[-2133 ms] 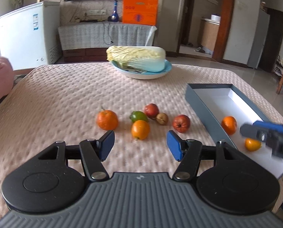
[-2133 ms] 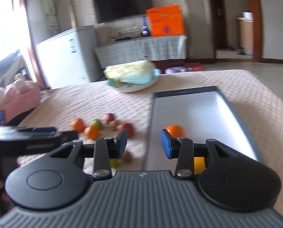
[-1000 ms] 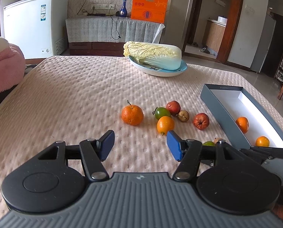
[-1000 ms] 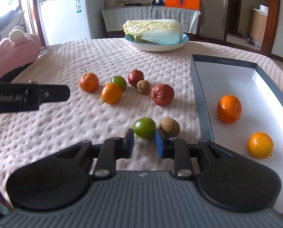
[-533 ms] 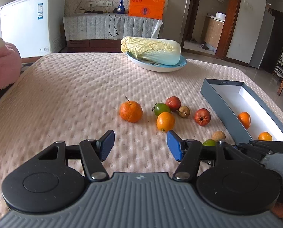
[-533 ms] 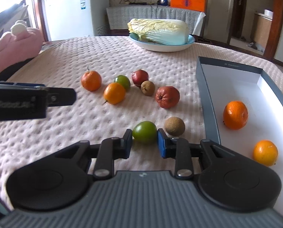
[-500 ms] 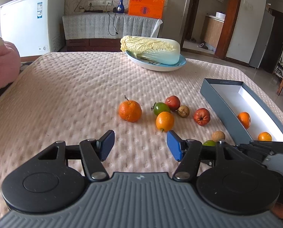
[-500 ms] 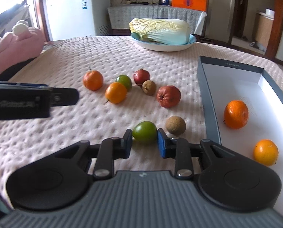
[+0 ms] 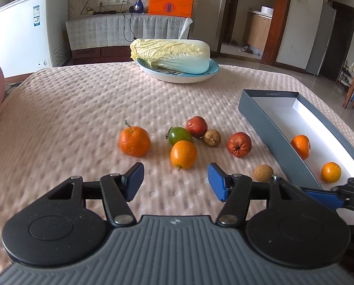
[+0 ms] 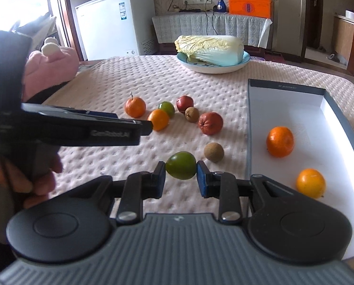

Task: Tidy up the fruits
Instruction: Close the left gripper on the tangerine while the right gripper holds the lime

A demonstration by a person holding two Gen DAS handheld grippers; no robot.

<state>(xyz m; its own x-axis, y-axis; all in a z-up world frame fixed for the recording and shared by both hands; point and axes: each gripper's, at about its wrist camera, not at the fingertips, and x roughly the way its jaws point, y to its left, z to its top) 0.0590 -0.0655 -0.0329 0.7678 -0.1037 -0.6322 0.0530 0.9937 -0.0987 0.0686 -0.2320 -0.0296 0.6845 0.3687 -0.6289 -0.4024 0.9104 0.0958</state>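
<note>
Fingers of your right gripper (image 10: pixel 181 178) clamp the green fruit (image 10: pixel 181 165) | your left gripper (image 9: pixel 175 181) gapes wide, holding nothing.

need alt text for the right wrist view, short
The right hand-held gripper grips a green fruit just above a pink bumpy tablecloth. To its right, a grey box holds two oranges; six more fruits lie loose beyond, and the left hand-held gripper reaches in from the left.

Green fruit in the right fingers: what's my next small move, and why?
Probably lift it slightly and carry it right, over the grey box wall. The right gripper is shut on the green fruit, the box already holds two oranges, and its wall stands between fruit and white floor.
</note>
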